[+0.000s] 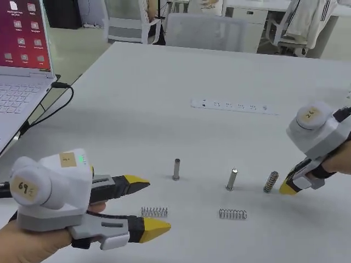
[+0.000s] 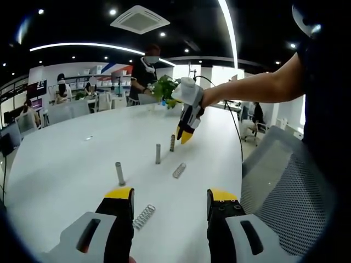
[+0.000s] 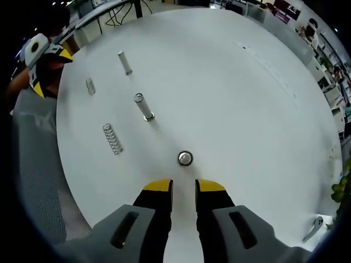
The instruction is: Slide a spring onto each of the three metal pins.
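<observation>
Head view shows a white counter (image 1: pixel 164 98) with metal pins standing upright in a row near its front edge. The left pin (image 1: pixel 176 169) and the middle pin (image 1: pixel 232 179) are bare. Further right, a spring stands on end (image 1: pixel 271 182), leaning a little. In the right gripper view it appears end-on, ringing the third pin (image 3: pixel 185 158).

Two more springs lie flat on the counter closer to the person. One loose spring (image 1: pixel 154 211) lies in front of the left pin, and the other loose spring (image 1: pixel 232 213) lies in front of the middle pin.

The left tongs (image 1: pixel 148 204) hover low at the near left. Their jaws are spread wide with nothing between them, and the tips are close to the first loose spring.

The right tongs (image 1: pixel 288 188) are just beside the standing spring. In their own view the jaws are parted by a narrow gap and pinch nothing, with the sprung pin just ahead of the tips.

A white power strip (image 1: pixel 233 106) lies further back on the counter. An open laptop (image 1: pixel 19 71) sits at the far left with a black cable (image 1: pixel 52 107) plugged into it.
</observation>
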The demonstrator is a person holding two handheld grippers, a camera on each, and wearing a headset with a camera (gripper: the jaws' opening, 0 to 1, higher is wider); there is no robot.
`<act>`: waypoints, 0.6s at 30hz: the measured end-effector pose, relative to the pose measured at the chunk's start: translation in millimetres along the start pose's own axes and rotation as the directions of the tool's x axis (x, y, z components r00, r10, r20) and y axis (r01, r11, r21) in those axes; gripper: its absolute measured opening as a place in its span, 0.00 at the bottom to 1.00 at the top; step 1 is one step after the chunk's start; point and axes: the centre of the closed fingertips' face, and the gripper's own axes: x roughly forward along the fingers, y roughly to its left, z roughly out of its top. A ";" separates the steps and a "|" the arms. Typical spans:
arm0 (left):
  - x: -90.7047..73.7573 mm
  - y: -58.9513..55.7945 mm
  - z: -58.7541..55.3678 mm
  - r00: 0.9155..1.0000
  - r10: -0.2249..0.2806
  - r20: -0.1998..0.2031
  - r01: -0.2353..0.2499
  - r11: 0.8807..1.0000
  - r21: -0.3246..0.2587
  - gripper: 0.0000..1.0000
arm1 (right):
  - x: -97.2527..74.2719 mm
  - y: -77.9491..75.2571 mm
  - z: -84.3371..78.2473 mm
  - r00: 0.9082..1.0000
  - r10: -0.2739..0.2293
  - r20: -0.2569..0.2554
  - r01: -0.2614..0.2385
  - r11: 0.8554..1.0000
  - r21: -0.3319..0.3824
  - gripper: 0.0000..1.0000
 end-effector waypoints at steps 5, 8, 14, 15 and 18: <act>-0.4 -0.6 -0.6 1.000 -0.002 -0.001 0.002 1.000 0.000 0.48 | 0.6 4.5 -7.3 1.000 0.002 0.000 -0.002 1.000 0.004 0.14; -0.7 -0.1 -0.4 1.000 0.000 0.000 0.000 1.000 -0.001 0.48 | 0.2 9.6 -9.7 1.000 0.007 0.008 -0.007 1.000 0.007 0.14; -0.3 -1.9 0.1 1.000 -0.001 0.002 0.001 1.000 -0.002 0.48 | 1.8 23.4 -14.6 1.000 0.019 0.013 -0.019 1.000 -0.006 0.14; -0.2 -2.2 0.0 1.000 -0.001 0.001 0.001 1.000 -0.003 0.48 | 2.1 25.7 -15.0 1.000 0.023 0.014 -0.023 1.000 -0.009 0.14; 0.0 -3.6 -0.1 1.000 -0.002 0.002 0.002 1.000 -0.004 0.48 | 3.2 34.3 -15.3 0.999 0.032 0.016 -0.032 0.999 -0.024 0.14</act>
